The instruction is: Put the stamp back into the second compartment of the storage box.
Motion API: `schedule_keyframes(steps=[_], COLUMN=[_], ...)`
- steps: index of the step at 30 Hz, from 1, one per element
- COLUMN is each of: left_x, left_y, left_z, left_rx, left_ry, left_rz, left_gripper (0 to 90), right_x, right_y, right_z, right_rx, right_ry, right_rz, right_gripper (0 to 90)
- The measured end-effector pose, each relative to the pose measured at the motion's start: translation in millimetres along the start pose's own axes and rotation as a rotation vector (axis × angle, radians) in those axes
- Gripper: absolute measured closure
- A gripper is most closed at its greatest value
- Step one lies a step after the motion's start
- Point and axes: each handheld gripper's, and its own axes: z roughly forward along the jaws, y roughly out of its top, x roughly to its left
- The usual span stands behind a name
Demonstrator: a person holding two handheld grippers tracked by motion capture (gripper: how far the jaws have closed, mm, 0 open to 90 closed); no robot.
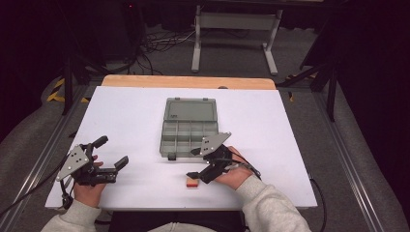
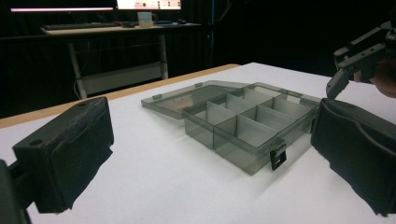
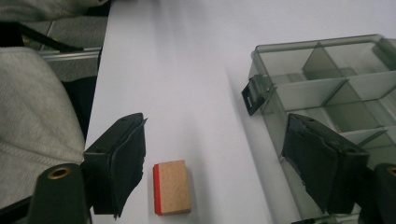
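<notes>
A small wooden block with a red edge lies flat on the white table near the front edge. My right gripper hangs just above it. In the right gripper view, the block lies between the jaws of my right gripper, close to the left pad, and neither pad touches it. An open grey compartment box sits mid-table with its lid laid back; its compartments look empty. My left gripper rests at the front left, open and holding nothing. It faces the box, and my right gripper shows beyond it.
The box's black latch sticks out toward the block. A wooden strip borders the table's far side. A metal desk frame and floor cables stand behind it. A grey sleeve lies at the table's near edge.
</notes>
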Motion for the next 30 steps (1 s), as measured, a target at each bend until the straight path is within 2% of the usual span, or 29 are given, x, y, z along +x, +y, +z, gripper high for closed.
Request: schedule_keyframes(steps=[10, 19, 30], left_x=[0.0, 0.3, 0.2], left_y=[0.4, 0.4, 0.1], left_z=[-0.4, -0.7, -0.5], left_rx=[-0.002, 0.003, -0.002], left_ry=[0.001, 0.002, 0.005], left_rz=[0.000, 0.000, 0.001], left_gripper=[0.2, 0.2, 0.2], right_x=[4.8, 8.6, 10.9], right_y=[6.0, 8.8, 11.1], right_z=[11.9, 19.0, 26.9], right_rx=[0.143, 0.237, 0.335], right_ry=[0.054, 0.073, 0.102], right_rz=[-0.024, -0.056, -0.072], right_gripper=[26.4, 30.7, 35.0])
